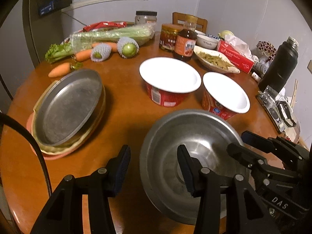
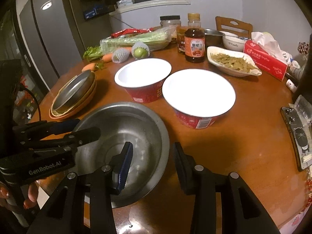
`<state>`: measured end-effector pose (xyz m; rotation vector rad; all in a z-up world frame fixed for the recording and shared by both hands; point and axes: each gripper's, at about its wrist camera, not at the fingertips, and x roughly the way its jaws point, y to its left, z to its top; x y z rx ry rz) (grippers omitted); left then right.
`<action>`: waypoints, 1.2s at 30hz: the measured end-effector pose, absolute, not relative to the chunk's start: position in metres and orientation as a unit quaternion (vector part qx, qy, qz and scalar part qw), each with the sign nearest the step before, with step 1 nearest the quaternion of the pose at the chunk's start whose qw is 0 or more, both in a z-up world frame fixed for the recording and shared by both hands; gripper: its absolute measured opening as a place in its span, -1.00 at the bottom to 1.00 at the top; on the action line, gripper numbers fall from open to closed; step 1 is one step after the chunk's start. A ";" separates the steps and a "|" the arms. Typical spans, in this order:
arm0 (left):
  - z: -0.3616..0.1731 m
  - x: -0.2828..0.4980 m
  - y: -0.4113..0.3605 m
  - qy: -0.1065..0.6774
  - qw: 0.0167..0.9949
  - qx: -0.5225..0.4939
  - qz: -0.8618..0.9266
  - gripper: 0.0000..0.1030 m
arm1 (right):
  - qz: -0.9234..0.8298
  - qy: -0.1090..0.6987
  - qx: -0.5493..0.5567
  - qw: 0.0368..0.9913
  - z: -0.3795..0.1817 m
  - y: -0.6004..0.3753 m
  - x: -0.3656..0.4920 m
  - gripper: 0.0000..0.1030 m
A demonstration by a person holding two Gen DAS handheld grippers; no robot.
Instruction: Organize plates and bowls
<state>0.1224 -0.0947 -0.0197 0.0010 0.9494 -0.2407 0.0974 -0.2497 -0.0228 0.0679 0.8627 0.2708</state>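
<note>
A steel bowl (image 1: 197,140) (image 2: 136,124) sits on the round wooden table at the near edge. My left gripper (image 1: 154,167) is open, its jaws straddling the bowl's left rim, one inside and one outside. My right gripper (image 2: 153,163) is open and straddles the bowl's right rim the same way. Each gripper shows in the other's view, the right (image 1: 247,148) and the left (image 2: 78,130). Two red paper bowls with white insides (image 1: 169,78) (image 1: 226,93) stand behind. A steel plate (image 1: 68,105) (image 2: 76,89) lies tilted on a stack of plates at the left.
At the back are celery (image 1: 109,35), carrots (image 1: 58,70), netted fruit (image 1: 127,47), a sauce bottle (image 1: 185,42), jars, a dish of food (image 1: 214,60), a tissue box (image 1: 236,56). A black flask (image 1: 278,66) and a phone (image 2: 298,136) are at the right.
</note>
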 end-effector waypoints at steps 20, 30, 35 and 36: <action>0.019 0.163 -0.085 0.441 0.892 0.008 -0.102 -0.03 | 0.131 0.389 0.033 0.911 0.016 -0.249 0.140 -0.15; 0.015 0.202 -0.094 0.458 0.882 0.003 -0.111 -0.03 | 0.125 0.391 0.017 0.912 0.019 -0.246 0.202 -0.15; 0.011 0.219 -0.100 0.467 0.877 0.004 -0.111 -0.03 | 0.121 0.399 0.004 0.909 0.010 -0.245 0.229 -0.15; 0.010 0.221 -0.102 0.467 0.877 0.005 -0.114 -0.03 | 0.121 0.402 0.000 0.908 0.008 -0.245 0.233 -0.15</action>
